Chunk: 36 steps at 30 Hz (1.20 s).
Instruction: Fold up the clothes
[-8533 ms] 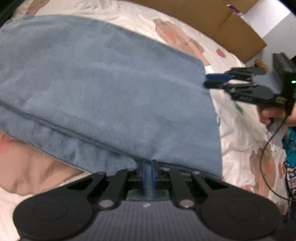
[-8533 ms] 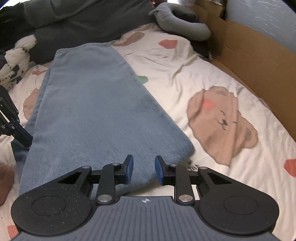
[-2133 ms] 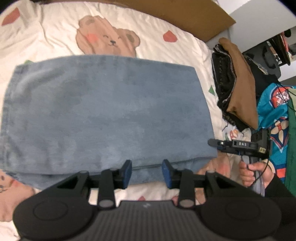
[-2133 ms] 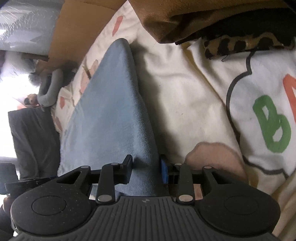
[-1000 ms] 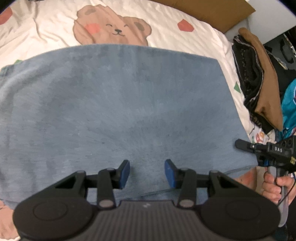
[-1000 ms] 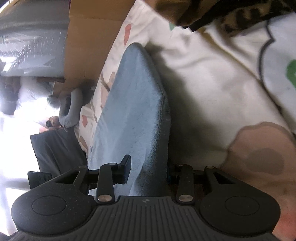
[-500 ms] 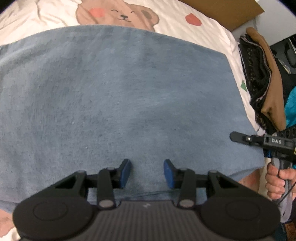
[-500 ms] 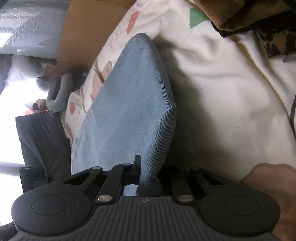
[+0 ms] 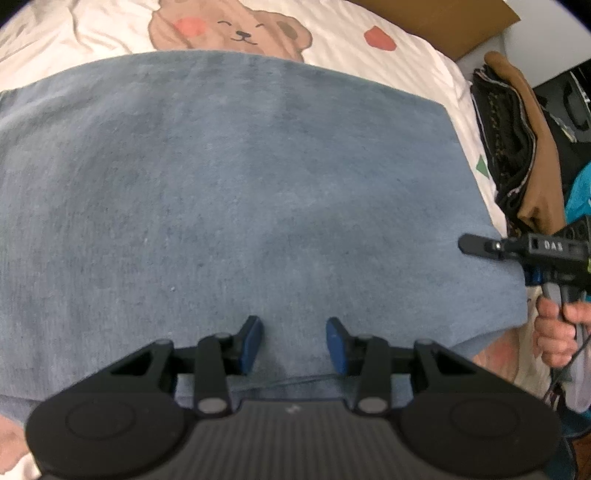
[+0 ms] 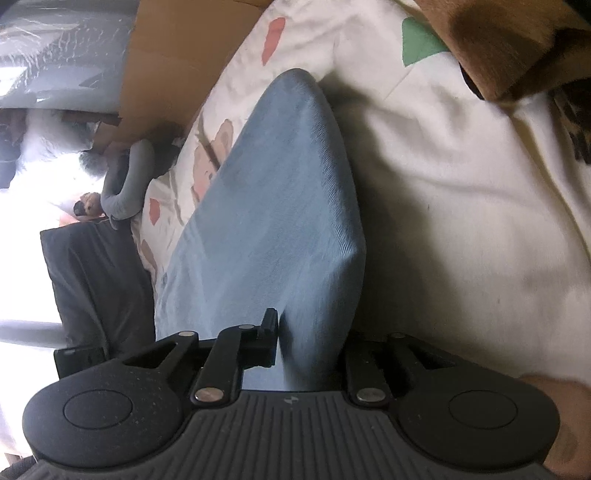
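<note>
A blue denim-like garment point(image 9: 240, 192) lies folded flat across the bear-print bed sheet point(image 9: 417, 62). My left gripper point(image 9: 295, 343) hovers open just above the garment's near edge, with nothing between its blue pads. In the same view my right gripper point(image 9: 480, 245), held by a hand point(image 9: 557, 332), sits at the garment's right edge. The right wrist view shows that edge of the garment point(image 10: 280, 206) rising as a ridge into my right gripper point(image 10: 306, 332), which is shut on it. The cloth hides its right finger.
A pile of brown and black clothes point(image 9: 517, 147) lies at the bed's right side, close to the right gripper. Cardboard point(image 9: 436, 22) lines the far edge. A grey neck pillow point(image 10: 129, 177) and a dark cushion point(image 10: 96, 277) sit beyond the garment's far end.
The right gripper, open around the garment's edge a second ago, has shut on it. The left gripper, still open, has come closer over the garment.
</note>
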Tool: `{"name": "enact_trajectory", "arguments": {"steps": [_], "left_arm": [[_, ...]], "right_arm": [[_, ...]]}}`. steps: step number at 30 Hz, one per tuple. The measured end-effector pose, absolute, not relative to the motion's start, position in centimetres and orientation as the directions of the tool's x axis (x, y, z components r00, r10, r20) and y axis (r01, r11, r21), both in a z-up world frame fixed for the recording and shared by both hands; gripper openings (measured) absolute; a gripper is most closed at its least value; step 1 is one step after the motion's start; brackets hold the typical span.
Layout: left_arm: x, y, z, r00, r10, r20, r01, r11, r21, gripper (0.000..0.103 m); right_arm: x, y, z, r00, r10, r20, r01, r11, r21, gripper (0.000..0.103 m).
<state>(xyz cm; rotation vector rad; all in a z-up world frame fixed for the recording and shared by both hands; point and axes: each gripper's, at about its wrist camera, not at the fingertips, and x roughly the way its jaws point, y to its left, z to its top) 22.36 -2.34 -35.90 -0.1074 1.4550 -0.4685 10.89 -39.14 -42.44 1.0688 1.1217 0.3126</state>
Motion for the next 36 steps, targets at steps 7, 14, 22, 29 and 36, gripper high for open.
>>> {"name": "enact_trajectory", "arguments": {"steps": [7,14,22,29,36], "left_arm": [[22.3,-2.2,-36.1,0.052,-0.38,-0.923,0.217,0.907,-0.361,0.041],[22.3,-1.9,-36.1,0.049,-0.386,-0.921,0.213,0.905,-0.368,0.041],[22.7,-1.9,-36.6,0.036,-0.396,-0.918,0.203,0.902,-0.381,0.041],[22.6,-2.0,-36.2,0.032,-0.395,-0.918,0.198,0.903,-0.381,0.041],[22.8,-2.2,-35.4,0.028,-0.411,-0.911,0.187,0.897,-0.399,0.041]], "right_arm": [[11.2,-40.1,-43.4,0.448,0.696,-0.561,0.324,0.459,0.827,0.019],[11.3,-40.6,-43.6,0.453,0.697,-0.556,0.334,0.445,0.831,0.019],[12.2,-40.2,-43.6,0.473,0.66,-0.584,0.346,0.47,0.812,0.017],[12.7,-39.0,-39.1,0.48,0.625,-0.616,0.225,0.591,0.775,0.006],[13.4,-38.2,-33.9,0.492,0.62,-0.612,0.144,0.635,0.759,0.006]]}}
